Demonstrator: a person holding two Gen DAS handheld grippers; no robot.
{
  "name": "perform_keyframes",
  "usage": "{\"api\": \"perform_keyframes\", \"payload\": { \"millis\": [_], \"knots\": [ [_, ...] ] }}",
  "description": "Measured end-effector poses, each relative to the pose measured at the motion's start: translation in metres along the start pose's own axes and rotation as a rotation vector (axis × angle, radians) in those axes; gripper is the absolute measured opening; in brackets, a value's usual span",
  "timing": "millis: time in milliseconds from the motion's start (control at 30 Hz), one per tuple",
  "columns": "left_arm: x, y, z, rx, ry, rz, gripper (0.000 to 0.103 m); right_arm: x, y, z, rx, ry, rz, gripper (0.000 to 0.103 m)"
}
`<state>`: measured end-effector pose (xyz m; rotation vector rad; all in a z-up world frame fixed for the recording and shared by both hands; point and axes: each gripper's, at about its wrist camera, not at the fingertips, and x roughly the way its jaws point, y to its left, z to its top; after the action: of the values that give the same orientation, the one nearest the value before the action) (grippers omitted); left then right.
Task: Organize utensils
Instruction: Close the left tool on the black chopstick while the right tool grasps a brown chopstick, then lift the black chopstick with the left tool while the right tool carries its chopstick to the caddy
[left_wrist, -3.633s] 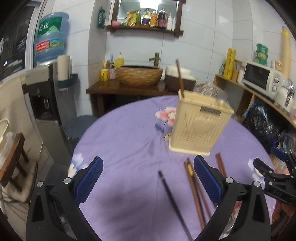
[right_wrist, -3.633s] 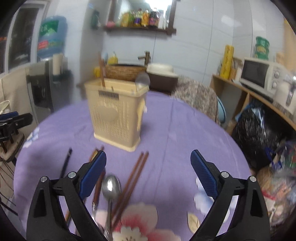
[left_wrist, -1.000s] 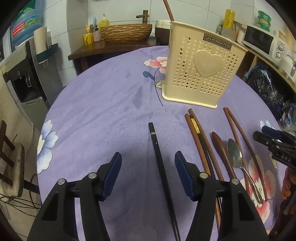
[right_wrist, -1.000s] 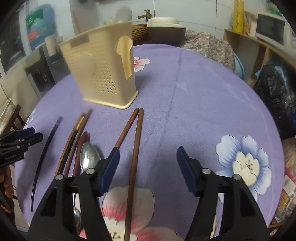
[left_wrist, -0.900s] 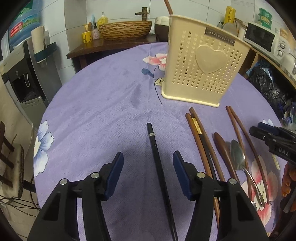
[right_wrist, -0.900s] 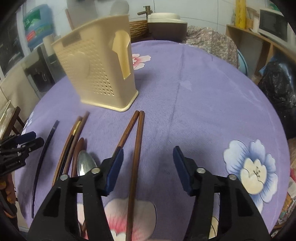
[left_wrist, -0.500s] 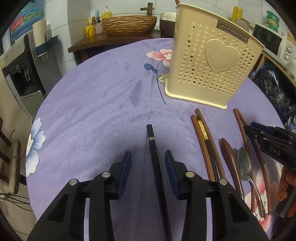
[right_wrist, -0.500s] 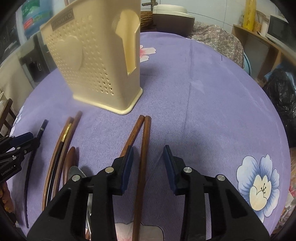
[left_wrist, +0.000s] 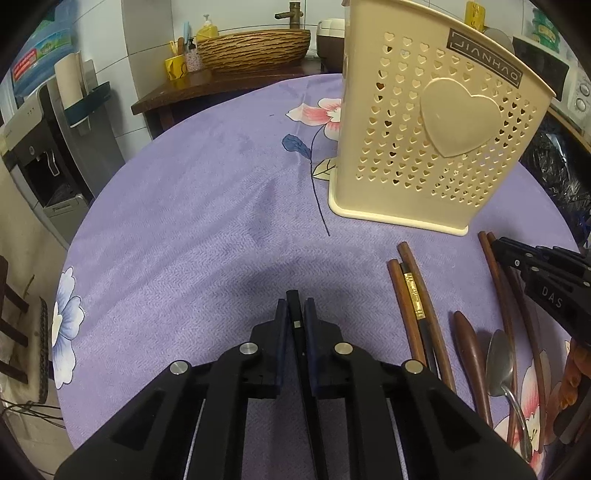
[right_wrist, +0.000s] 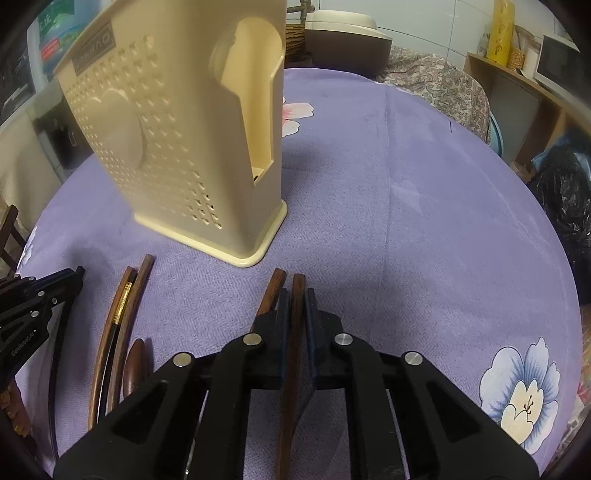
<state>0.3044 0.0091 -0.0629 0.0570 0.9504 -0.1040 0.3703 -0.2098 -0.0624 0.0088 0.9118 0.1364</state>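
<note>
Now lift evenly: left tongs (left_wrist: 295, 314) clamped on black chopstick (left_wrist: 294, 301), right tongs (right_wrist: 295, 301) clamped on brown chopstick (right_wrist: 297, 295); then drop tips into holder (left_wrist: 436, 122) just ahead.

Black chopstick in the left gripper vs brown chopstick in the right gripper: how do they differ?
Colour: the black chopstick is black with a small pale band; the brown chopstick is plain reddish-brown wood.
Neighbours: the black one lies alone on the purple tablecloth; the brown one has a matching chopstick just beside it, outside the jaws.
Shared: each is clamped near its far end, by the left gripper and right gripper, still flat on the cloth.
</note>
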Motion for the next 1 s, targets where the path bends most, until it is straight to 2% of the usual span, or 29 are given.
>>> {"api": "perform_keyframes", "payload": {
  "millis": [200, 333, 533, 700, 767, 867, 1000],
  "knots": [
    [-0.002, -0.002, 0.003, -0.020, -0.021, -0.035, 0.010, -0.006, -0.005, 0.002, 0.035, -0.030, 0.029, 0.008],
    [-0.024, 0.001, 0.008, -0.032, -0.085, -0.070, 0.010, -0.028, -0.012, 0.004, 0.053, -0.084, 0.060, 0.008],
    [-0.098, 0.009, 0.017, -0.043, -0.270, -0.143, 0.009, -0.100, -0.019, 0.006, 0.033, -0.239, 0.102, 0.008],
    [-0.160, 0.019, 0.022, -0.057, -0.421, -0.168, 0.009, -0.172, -0.024, 0.007, -0.003, -0.382, 0.115, 0.008],
    [-0.173, 0.019, 0.026, -0.062, -0.461, -0.163, 0.009, -0.194, -0.028, 0.008, 0.001, -0.425, 0.120, 0.008],
    [-0.181, 0.014, 0.030, -0.052, -0.483, -0.159, 0.009, -0.215, -0.026, 0.009, -0.023, -0.469, 0.096, 0.008],
    [-0.178, 0.014, 0.033, -0.053, -0.486, -0.158, 0.009, -0.219, -0.024, 0.009, -0.029, -0.470, 0.097, 0.008]
  ]
}}
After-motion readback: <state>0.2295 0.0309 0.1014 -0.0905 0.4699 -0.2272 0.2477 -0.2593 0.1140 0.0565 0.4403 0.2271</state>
